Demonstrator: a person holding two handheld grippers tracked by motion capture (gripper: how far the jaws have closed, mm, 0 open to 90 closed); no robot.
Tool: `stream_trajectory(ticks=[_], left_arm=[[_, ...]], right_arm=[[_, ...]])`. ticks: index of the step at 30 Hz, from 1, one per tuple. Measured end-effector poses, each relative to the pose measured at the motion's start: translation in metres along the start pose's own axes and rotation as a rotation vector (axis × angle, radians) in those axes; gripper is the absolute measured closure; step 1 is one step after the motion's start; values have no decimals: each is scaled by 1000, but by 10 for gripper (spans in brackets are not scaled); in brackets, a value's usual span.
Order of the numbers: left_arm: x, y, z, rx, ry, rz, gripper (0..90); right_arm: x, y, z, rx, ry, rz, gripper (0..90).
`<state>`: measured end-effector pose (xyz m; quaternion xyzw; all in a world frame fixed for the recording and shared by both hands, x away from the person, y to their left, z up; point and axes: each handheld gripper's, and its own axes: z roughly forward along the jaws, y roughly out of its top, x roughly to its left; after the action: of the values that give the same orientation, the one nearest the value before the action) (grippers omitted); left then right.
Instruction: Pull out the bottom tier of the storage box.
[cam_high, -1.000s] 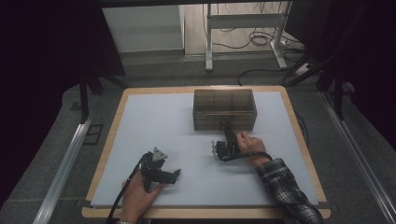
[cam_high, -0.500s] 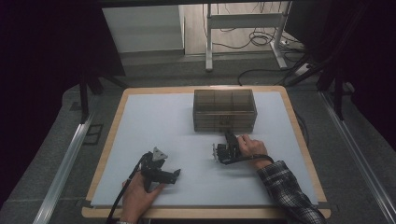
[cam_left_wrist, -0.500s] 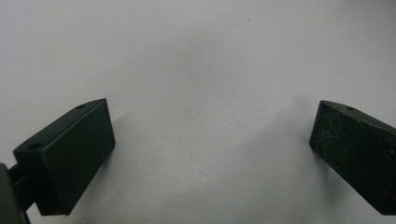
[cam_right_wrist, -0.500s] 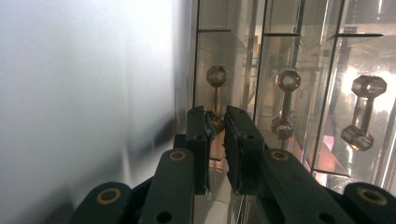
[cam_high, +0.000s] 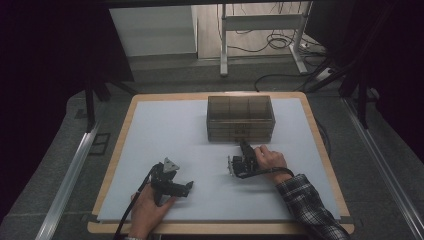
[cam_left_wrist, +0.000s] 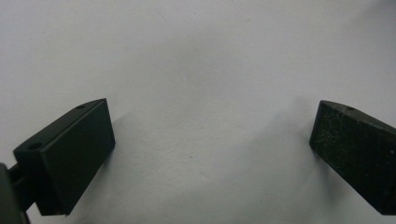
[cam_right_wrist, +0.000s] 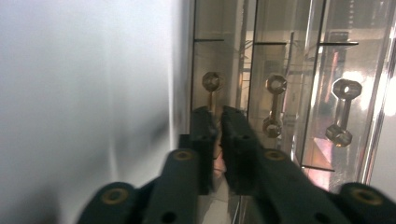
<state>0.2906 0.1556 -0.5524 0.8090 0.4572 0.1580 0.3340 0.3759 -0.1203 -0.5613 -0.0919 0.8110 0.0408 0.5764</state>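
Right tool (cam_high: 243, 145): held on its side in the person's right hand (cam_high: 270, 159), right of centre on the counter, tips pointing far toward the drawer box. In the right gripper view (cam_right_wrist: 218, 122) its two black jaws stand almost together, a thin gap between them, clenched at the lowest drawer handle (cam_right_wrist: 211, 88) on the box front. Whether the jaws actually pinch that handle cannot be told.
Left tool (cam_high: 186, 186): lies near the front edge at the left, under the person's left hand (cam_high: 147, 210), jaws pointing right. In the left gripper view (cam_left_wrist: 212, 140) the jaws are spread wide apart, released, with bare white surface between them.
Drawer box (cam_high: 240, 118): clear brownish plastic, divided into compartments, standing at the far middle of the counter, just beyond the right tool's tips. Up close (cam_right_wrist: 299, 84) its front shows three drawers side by side, each with a dumbbell-shaped handle.
Sleeve (cam_high: 310, 210): plaid, on the right forearm, coming in from the near right corner.
Counter (cam_high: 165, 130): white sheet on a wood-edged board.
Cable (cam_high: 131, 210): black, trailing from the left tool toward the near edge.
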Motion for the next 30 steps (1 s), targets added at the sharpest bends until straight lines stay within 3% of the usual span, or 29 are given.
stream_trajectory(ticks=[6,10,12,17,18,19,20,30], left_arm=[[0,0,0,0,0,0,0],[0,0,0,0,0,-1,0],[0,0,0,0,0,0,0],[0,0,0,0,0,0,0],[0,0,0,0,0,0,0],[0,0,0,0,0,0,0],[0,0,0,0,0,0,0],[0,0,0,0,0,0,0]], right_arm=[[2,0,11,23,14,-22,757],[4,1,13,22,-18,-34,783],[4,1,14,30,-8,-38,790],[5,1,13,23,-32,-30,798],[4,1,12,31,-11,-33,798],[5,1,11,27,-37,-34,798],[5,1,9,26,-6,-30,798],[9,1,-3,2,-12,-28,797]])
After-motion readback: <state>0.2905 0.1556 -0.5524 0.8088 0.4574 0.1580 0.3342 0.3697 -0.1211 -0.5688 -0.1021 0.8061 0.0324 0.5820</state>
